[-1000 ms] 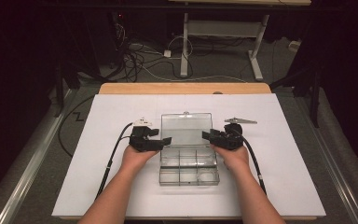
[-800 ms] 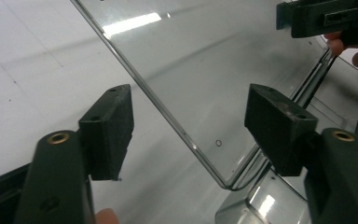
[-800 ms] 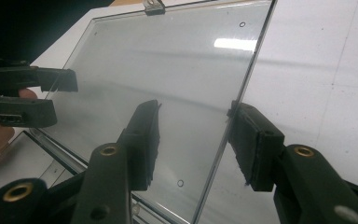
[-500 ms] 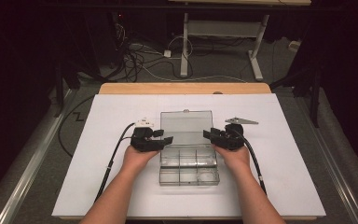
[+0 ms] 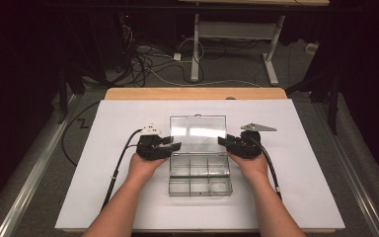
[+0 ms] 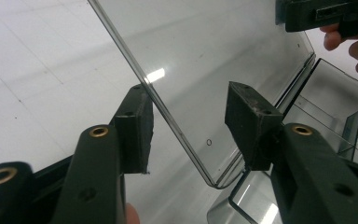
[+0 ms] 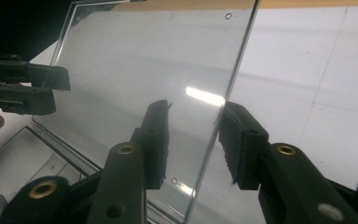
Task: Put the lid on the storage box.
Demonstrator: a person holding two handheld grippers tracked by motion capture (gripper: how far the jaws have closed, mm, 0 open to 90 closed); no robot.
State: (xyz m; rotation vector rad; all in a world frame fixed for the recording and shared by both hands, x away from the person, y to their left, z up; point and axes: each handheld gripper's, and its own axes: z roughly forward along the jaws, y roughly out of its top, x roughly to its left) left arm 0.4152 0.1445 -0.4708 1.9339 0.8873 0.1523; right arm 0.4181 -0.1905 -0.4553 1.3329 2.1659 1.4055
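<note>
white-covered table (image 5: 103, 197) (wooden far edge), clear compartment box (image 5: 200, 175) on it

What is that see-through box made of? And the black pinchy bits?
The box looks like clear hard plastic: you see the white table through it, and its raised lid shines with glare. It could be glass, but the thin walls suggest plastic. The pads on each hand-held gripper look like matt black rubber or foam, dull with rough edges.

Both grippers (image 5: 173, 144) (image 5: 223, 140) parted, facing inward.
</note>
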